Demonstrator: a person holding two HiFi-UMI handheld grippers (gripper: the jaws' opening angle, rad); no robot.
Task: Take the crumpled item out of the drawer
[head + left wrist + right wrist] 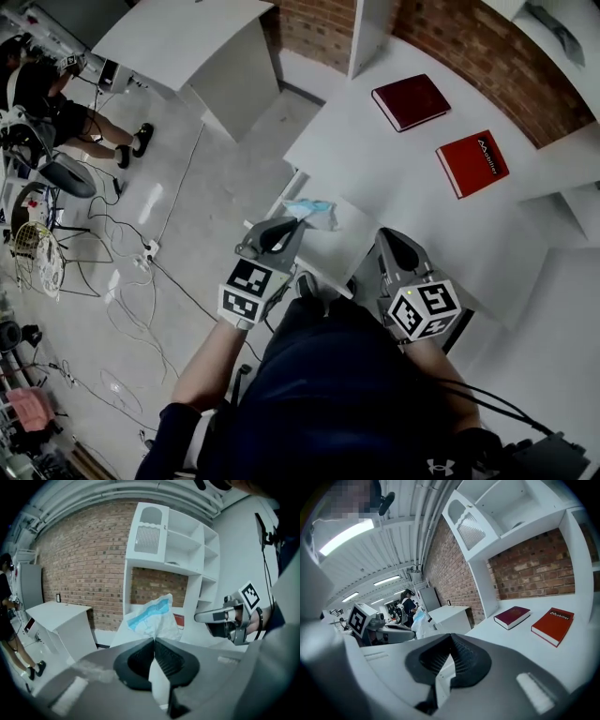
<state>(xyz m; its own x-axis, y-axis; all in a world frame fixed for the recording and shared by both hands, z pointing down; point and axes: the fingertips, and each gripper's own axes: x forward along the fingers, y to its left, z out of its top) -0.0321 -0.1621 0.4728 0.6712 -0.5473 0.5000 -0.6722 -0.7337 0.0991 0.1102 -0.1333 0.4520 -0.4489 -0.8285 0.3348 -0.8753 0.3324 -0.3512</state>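
Left gripper (153, 640) clamped on the crumpled item (154, 616), lifted clear at the near corner of the white desk (394, 187).

The left jaws are pressed together on the lower end of the crumpled item, a white wad with a pale blue band, and the rest of it sticks up and out past the tips. In the head view it hangs just in front of the left gripper (291, 225), over the desk's near-left corner, resting on nothing. The right gripper (451, 637) is just beside it, jaws closed tip to tip with nothing between them. Farther back on the desk lie a dark red book (411, 101) and a red book (472, 163), apart from each other. Behind them are a white shelf unit (168, 541) and a brick wall (79, 569).
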